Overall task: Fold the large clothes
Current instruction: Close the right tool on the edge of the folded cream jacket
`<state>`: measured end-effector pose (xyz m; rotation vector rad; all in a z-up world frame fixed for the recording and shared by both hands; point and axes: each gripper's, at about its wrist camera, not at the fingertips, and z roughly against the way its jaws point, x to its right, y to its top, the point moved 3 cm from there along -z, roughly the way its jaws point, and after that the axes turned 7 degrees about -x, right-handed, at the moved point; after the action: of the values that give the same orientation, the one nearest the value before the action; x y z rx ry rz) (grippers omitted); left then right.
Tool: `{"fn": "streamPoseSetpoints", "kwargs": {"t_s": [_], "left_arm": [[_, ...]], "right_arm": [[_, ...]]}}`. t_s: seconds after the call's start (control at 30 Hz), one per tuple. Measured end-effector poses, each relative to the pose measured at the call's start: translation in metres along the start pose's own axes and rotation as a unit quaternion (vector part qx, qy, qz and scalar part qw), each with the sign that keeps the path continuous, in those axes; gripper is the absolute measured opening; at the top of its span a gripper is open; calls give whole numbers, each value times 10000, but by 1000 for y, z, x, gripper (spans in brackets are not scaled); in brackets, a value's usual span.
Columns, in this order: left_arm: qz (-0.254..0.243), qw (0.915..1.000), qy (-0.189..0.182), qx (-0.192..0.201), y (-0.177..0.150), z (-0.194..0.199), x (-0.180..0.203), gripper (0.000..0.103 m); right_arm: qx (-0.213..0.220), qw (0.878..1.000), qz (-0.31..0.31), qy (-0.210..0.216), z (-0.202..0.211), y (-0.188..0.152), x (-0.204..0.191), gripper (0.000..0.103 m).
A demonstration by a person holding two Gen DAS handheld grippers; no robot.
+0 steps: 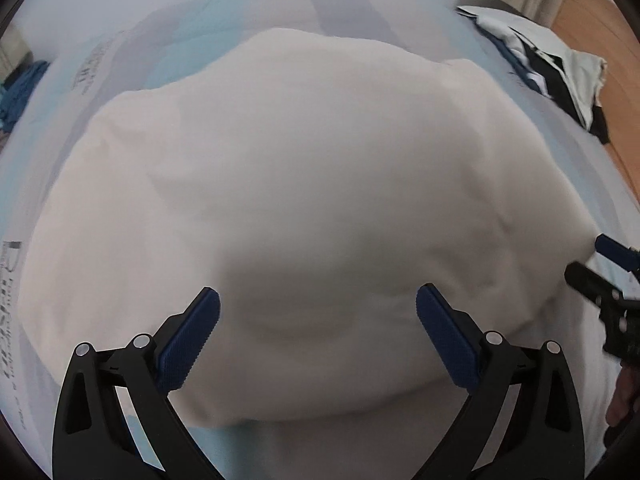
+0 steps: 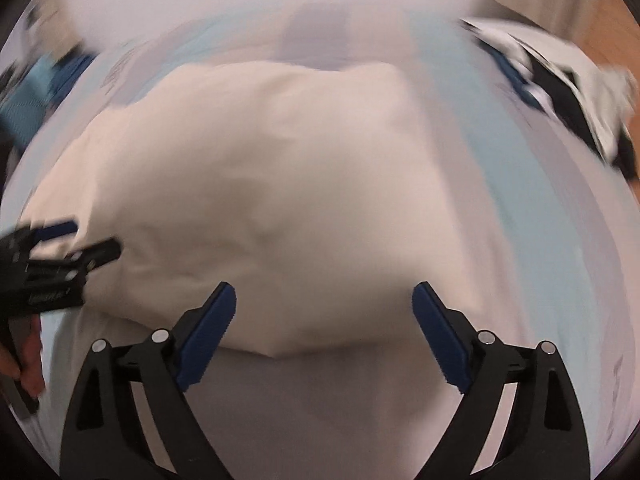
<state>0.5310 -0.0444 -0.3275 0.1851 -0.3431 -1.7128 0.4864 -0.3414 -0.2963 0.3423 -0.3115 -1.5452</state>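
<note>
Both the left gripper (image 1: pixel 318 336) and right gripper (image 2: pixel 324 332) gape wide, empty, above the cream garment (image 1: pixel 304 200). The right view is motion-blurred. The clothes pile (image 1: pixel 560 72) is cut off at the bed's (image 1: pixel 80 128) edge.

Far ahead of the jaws and off to the right, a heap of black, white and blue clothes (image 1: pixel 556 76) sits at the bed's (image 1: pixel 532 152) edge, wooden floor (image 1: pixel 592 28) beyond it. Far left, a blue bundle (image 1: pixel 18 88), blurred.

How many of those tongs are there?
2. The left tongs stand open over the near part of the cream garment; the right tongs stand open over its near edge beside them.
</note>
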Motion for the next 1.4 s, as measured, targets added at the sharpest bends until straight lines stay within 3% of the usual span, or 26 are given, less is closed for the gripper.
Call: {"fn": "streamPoseSetpoints", "kwargs": {"t_s": [0.13, 0.23, 0.47, 0.57, 0.7, 0.77, 0.8, 0.83, 0.9, 0.97, 1.07, 1.23, 1.4], "left_arm": [[63, 9997, 11, -218, -3, -20, 5, 96], [101, 9996, 53, -246, -2, -29, 4, 98], [86, 9998, 79, -170, -5, -34, -2, 98], [89, 9998, 68, -166, -4, -36, -4, 98], [96, 9998, 60, -152, -6, -37, -5, 98], [90, 9999, 54, -113, -8, -38, -6, 98], [79, 9999, 65, -96, -8, -37, -6, 98], [69, 9999, 80, -71, -9, -36, -6, 98], [156, 9998, 3, 91, -6, -27, -8, 96], [177, 9991, 186, 349, -5, -17, -12, 94], [338, 9988, 189, 294, 0, -19, -24, 95], [347, 9991, 201, 155, 11, -27, -25, 97], [329, 9984, 304, 349, 26, -6, -26, 95]], "right_arm": [[-225, 9945, -995, 232, -7, -13, 48, 86], [-334, 9838, -1590, 759, -19, -18, 64, 86], [-154, 9638, -2162, 1552, -51, -8, 64, 86], [-65, 9532, -2493, 1713, -64, -1, 68, 90], [158, 9402, -2770, 1973, -60, 11, 68, 87], [243, 9400, -2760, 1989, -56, 15, 64, 87], [155, 9455, -2678, 1844, -60, 16, 61, 86], [24, 9476, -2654, 1779, -66, 14, 59, 81], [-6, 9403, -2847, 1863, -71, 10, 62, 77], [24, 9375, -2902, 1921, -67, 11, 64, 69], [83, 9318, -3026, 2004, -63, 12, 66, 60], [165, 9358, -2904, 1993, -51, 17, 60, 34], [156, 9428, -2718, 1925, -42, 27, 54, 27]]}}
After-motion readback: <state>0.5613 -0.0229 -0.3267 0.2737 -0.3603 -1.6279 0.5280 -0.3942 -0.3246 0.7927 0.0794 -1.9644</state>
